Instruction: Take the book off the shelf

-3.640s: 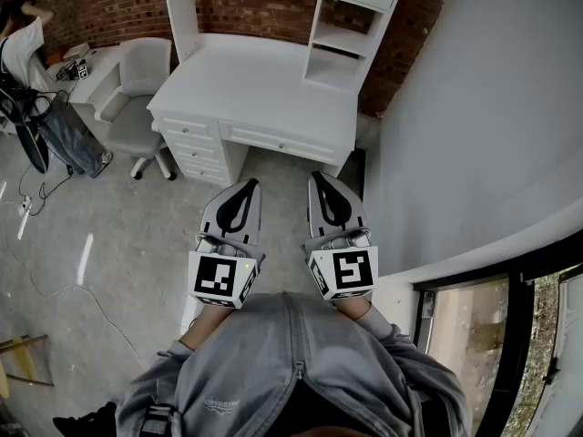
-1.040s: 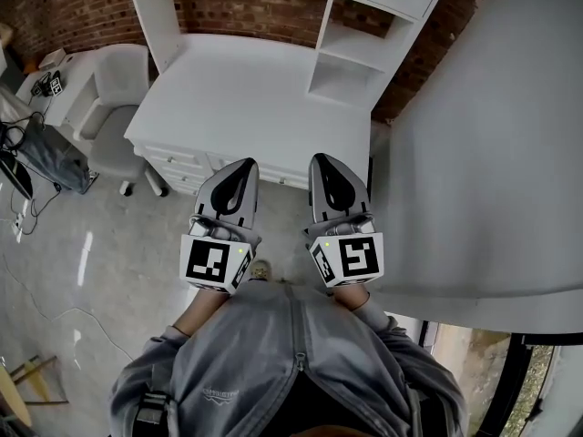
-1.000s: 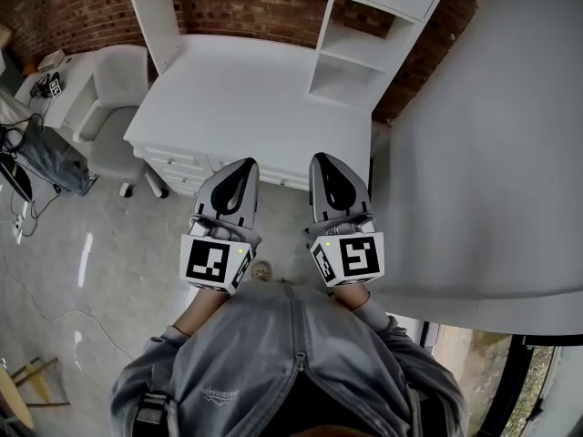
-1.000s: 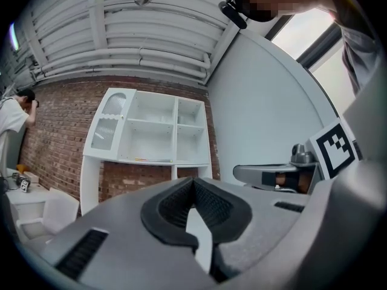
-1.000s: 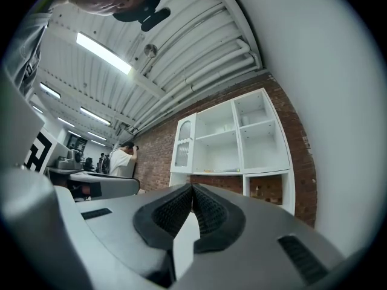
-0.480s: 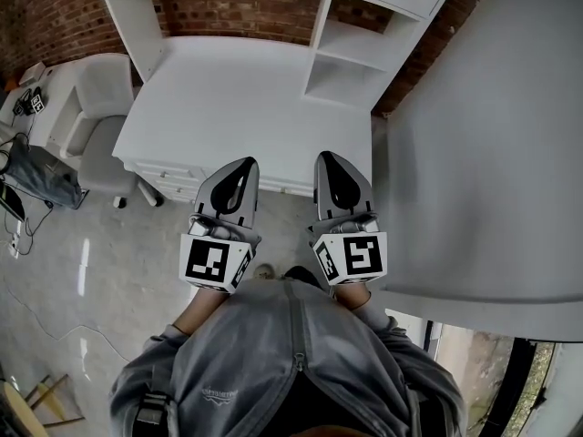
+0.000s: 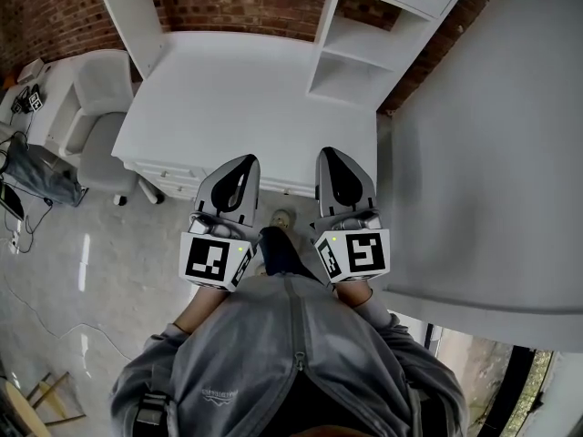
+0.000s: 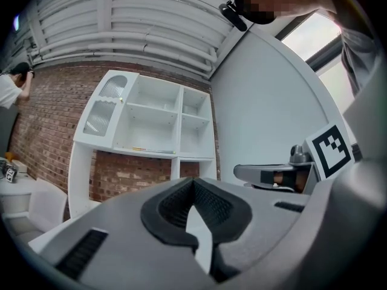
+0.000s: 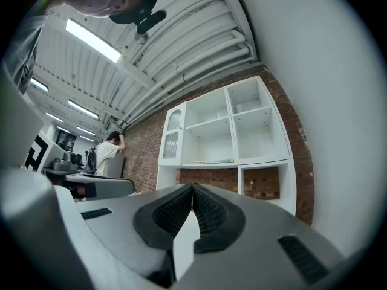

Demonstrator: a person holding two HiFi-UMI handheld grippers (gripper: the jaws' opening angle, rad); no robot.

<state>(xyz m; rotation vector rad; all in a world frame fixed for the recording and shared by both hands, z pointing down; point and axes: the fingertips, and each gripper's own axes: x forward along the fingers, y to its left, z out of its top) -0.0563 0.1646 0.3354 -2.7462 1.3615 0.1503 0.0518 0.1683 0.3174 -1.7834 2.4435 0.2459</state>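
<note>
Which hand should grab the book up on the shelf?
Probably right. The right hand-held gripper points nearly straight at the book lying on the shelf; from the left hand-held gripper it sits off to one side. Both are shut and not yet near it.

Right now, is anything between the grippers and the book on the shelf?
Nothing visible is. The book lies flat on the shelf, with only open air between it and the shut left gripper and right gripper.
</note>
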